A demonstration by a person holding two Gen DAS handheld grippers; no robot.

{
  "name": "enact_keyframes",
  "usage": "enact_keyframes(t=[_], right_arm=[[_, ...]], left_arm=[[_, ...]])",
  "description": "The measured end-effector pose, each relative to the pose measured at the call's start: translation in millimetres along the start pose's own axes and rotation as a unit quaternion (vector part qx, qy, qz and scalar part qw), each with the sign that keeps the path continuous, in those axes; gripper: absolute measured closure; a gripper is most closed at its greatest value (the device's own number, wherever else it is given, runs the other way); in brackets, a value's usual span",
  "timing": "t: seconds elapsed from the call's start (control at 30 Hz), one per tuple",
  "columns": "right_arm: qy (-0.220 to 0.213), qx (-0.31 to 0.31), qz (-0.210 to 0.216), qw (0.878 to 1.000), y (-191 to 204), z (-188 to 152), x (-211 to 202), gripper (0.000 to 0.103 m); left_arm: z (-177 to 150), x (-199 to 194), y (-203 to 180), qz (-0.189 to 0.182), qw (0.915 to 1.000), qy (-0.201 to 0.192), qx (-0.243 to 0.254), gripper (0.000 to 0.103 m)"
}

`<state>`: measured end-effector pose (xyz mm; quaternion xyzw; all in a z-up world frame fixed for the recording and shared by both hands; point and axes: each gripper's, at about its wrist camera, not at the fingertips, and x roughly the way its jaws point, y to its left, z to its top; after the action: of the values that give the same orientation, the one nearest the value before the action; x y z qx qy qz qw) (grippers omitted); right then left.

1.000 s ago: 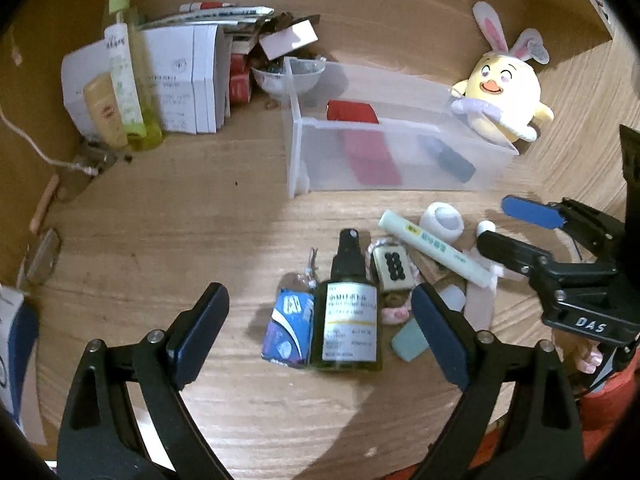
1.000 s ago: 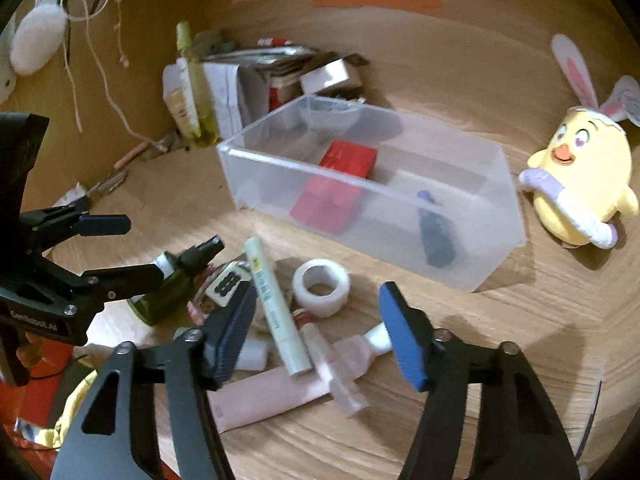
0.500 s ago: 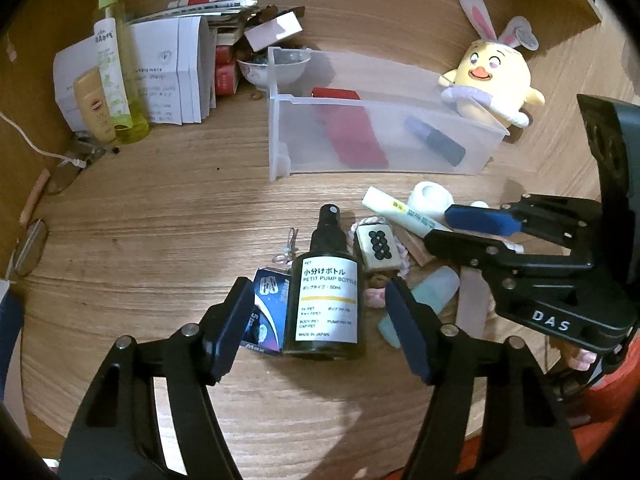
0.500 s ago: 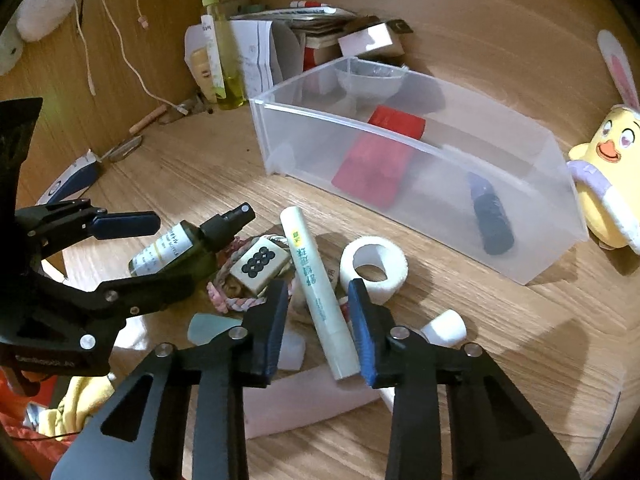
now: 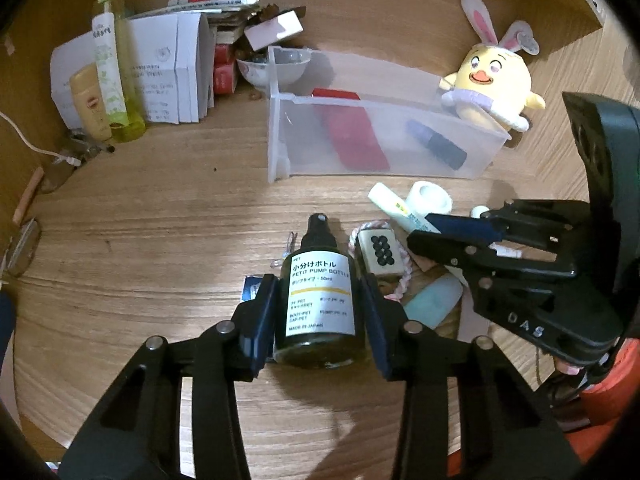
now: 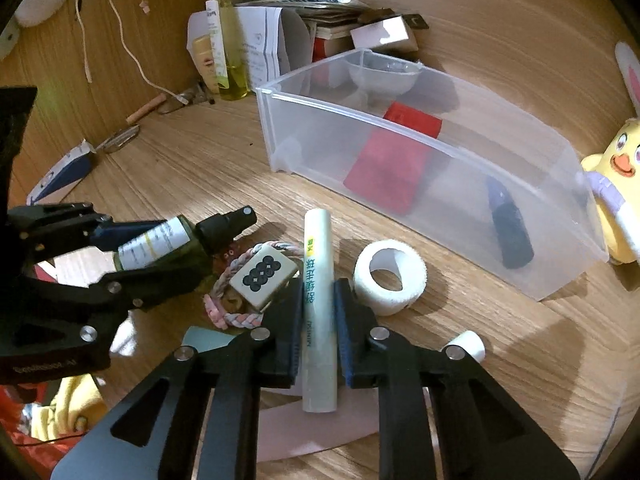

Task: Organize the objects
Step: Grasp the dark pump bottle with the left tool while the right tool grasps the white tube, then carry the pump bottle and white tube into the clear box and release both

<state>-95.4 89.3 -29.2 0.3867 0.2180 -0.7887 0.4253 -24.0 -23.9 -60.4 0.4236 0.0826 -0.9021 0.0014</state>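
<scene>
My left gripper is shut on a dark pump bottle with a white label, lying on the wooden table; the bottle also shows in the right wrist view. My right gripper is shut on a white tube, which also shows in the left wrist view. Beside them lie a mahjong tile on a braided cord, a white tape roll and a pale green piece. A clear plastic bin behind holds a red packet and a dark tube.
A yellow bunny-eared plush stands right of the bin. At the back left are a tall yellow-green spray bottle, white paper boxes, a small bowl and clutter. A blue-white packet lies at the far left.
Both grippers moved forward and closed: the left one onto the pump bottle, the right one onto the white tube.
</scene>
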Motion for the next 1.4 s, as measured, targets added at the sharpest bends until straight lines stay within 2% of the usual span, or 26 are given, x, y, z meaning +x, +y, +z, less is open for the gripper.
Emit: enact_keyframes(t=[0.37,0.93,1.4], right_arm=[[-0.036,0.016,0.016,0.999,-3,5,-23,0.089],[-0.12,0.059,-0.014,0.991,-44,29,-74,0.089],[-0.158,0.084,-0.05,0.983,-88,60,-86,0.089]], left_arm=[[20,-23,0,-0.011,0.9992,-0.037,-0.013,0.062],[67,-46,-20,-0.026,0.9938,-0.108,-0.005,0.062],[109,-39,-24,-0.006,0.9916,-0.129,0.001,0.062]])
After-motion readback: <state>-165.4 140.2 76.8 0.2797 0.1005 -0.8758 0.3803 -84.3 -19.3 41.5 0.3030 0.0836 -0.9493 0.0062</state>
